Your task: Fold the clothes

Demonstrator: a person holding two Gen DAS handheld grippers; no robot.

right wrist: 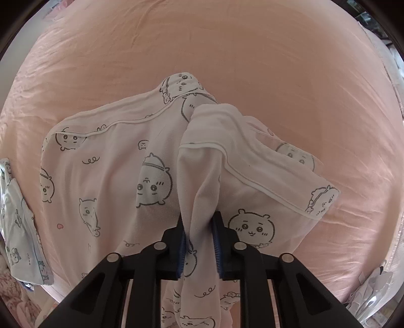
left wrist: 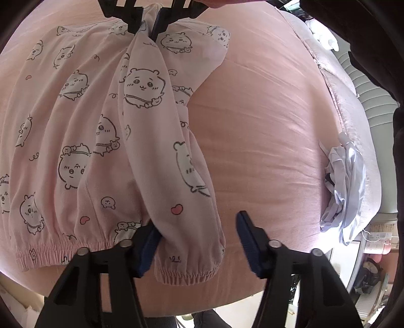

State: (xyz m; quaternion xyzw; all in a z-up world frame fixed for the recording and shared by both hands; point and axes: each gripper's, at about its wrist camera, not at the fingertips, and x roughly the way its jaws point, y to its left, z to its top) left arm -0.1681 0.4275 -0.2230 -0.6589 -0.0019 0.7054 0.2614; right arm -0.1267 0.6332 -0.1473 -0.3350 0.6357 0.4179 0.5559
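A pink pyjama garment (left wrist: pixel 75 131) printed with cartoon animals lies spread on the pink bed sheet (left wrist: pixel 265 126). One long tube of it, a sleeve or a leg, ends in a gathered elastic cuff (left wrist: pixel 186 273). That cuff lies between the fingers of my left gripper (left wrist: pixel 198 222); it touches the left pad, and a gap shows at the right pad. At the far end, my right gripper (left wrist: pixel 149 22) pinches the fabric and lifts it. In the right wrist view, the right gripper (right wrist: pixel 199 219) is shut on a bunched fold of the garment (right wrist: pixel 202 176) beside its white piped edge.
A crumpled pale blue cloth (left wrist: pixel 341 191) sits at the bed's right edge. Another printed light garment (right wrist: pixel 20 227) lies folded at the left edge of the bed. Beyond the mattress edge (left wrist: pixel 348 113) are furniture and clutter. Bare sheet (right wrist: pixel 227 50) stretches beyond the garment.
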